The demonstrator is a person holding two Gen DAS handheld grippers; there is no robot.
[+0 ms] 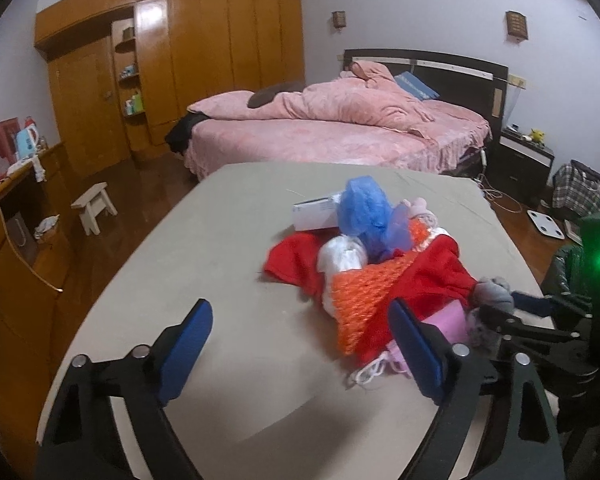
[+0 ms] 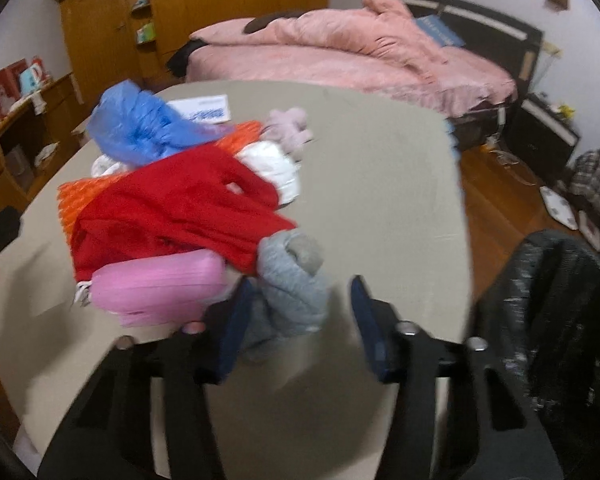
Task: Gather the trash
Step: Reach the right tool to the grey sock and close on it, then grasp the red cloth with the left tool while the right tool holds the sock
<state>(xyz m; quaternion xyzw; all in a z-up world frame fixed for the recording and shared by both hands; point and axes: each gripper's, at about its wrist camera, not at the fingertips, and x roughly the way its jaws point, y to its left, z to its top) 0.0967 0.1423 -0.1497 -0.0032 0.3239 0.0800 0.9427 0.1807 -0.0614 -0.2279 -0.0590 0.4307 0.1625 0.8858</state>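
A pile of trash lies on the beige table (image 1: pixel 220 240): a blue plastic bag (image 1: pixel 362 208), a red cloth (image 1: pixel 428 276), orange netting (image 1: pixel 364 300), a white bag (image 1: pixel 342 256), a pink mask (image 2: pixel 156 288), a white box (image 1: pixel 314 214) and a grey sock (image 2: pixel 292 284). My left gripper (image 1: pixel 300 340) is open and empty, just in front of the pile. My right gripper (image 2: pixel 300 320) is open, with the grey sock between its fingers at the pile's near right end. It also shows in the left wrist view (image 1: pixel 512 308).
A black trash bag (image 2: pixel 552 320) stands open at the table's right edge. A bed with pink bedding (image 1: pixel 340 128) lies behind the table, a wooden wardrobe (image 1: pixel 172 60) at the back left, a small stool (image 1: pixel 94 204) on the floor and a plaid bag (image 1: pixel 580 192) at the right.
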